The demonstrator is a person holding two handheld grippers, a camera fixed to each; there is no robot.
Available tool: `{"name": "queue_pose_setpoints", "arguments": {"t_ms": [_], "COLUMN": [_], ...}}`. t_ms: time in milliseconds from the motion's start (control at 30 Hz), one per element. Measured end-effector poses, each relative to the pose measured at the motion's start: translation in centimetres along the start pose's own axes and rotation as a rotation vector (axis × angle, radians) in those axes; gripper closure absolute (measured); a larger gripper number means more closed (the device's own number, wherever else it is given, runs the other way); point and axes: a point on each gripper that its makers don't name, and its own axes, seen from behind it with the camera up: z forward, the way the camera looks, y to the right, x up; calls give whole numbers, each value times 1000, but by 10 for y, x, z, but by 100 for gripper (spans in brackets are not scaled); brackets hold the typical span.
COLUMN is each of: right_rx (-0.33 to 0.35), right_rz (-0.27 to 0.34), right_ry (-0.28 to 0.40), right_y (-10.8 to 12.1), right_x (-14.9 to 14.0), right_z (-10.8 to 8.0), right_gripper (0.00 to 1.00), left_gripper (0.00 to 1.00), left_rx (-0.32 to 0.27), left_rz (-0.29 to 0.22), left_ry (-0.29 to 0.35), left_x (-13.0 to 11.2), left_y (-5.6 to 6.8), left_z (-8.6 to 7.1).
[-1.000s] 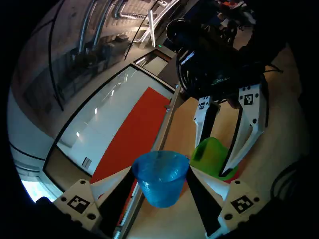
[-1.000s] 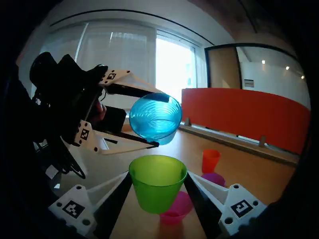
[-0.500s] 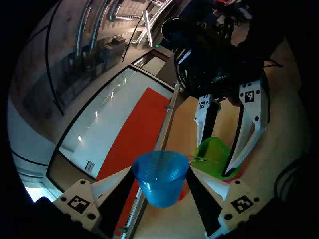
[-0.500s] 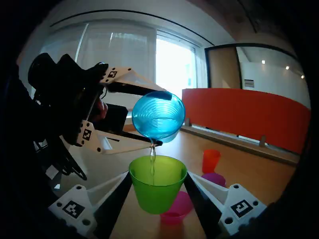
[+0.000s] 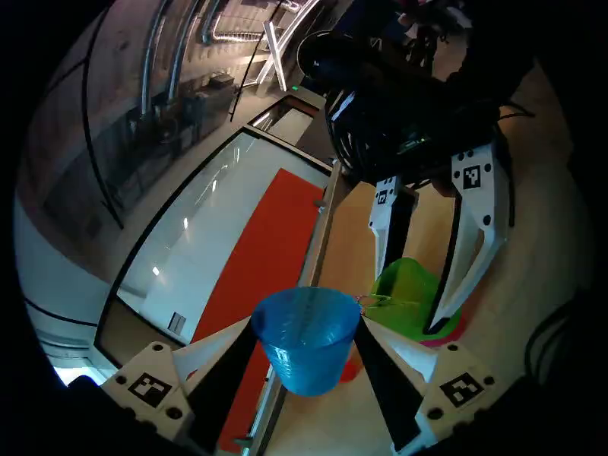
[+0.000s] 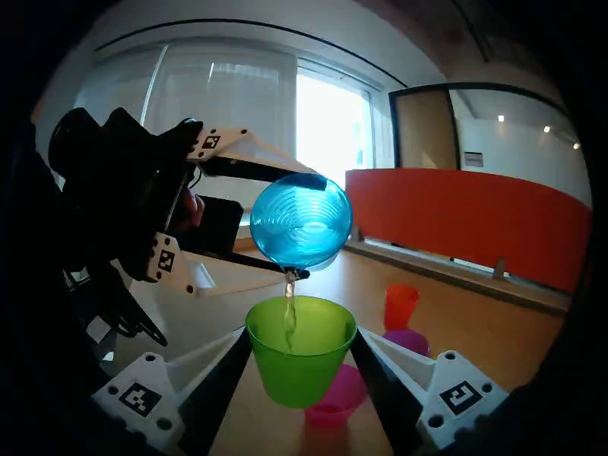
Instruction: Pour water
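Left tongs (image 5: 306,327) grip tilted blue cup (image 5: 306,353); right tongs (image 6: 301,334) grip green cup (image 6: 300,365); water (image 6: 289,305) streaming.

Table (image 6: 471,338): orange cup (image 6: 400,304), purple cup (image 6: 408,340), pink cup (image 6: 340,395)

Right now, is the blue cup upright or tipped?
Tipped. In the right gripper view the blue cup shows its mouth sideways, and a water stream falls from its rim into the green cup.

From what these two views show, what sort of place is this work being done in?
Probably an office or meeting area, not a home kitchen: a wooden desk with an orange-red divider panel along its far edge, a large window, and what looks like a glass-walled room behind.
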Motion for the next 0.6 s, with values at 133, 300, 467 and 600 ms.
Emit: {"name": "queue_pose_setpoints", "arguments": {"t_ms": [133, 300, 467, 600], "right_rx": [-1, -2, -5, -5], "right_rz": [-2, -2, -1, -2], "right_ry": [0, 2, 3, 4], "right_y": [0, 0, 1, 0], "right_x": [1, 0, 0, 1], "right_z": [-1, -1, -1, -2], "right_gripper": [8, 8, 8, 8], "left_gripper": [13, 13, 13, 14], "left_rx": [0, 3, 3, 5], "left_rz": [7, 19, 24, 38], "left_ry": [-2, -2, 0, 0], "left_x": [0, 1, 3, 4], "left_y": [0, 0, 0, -1], "left_z": [0, -1, -1, -1]}}
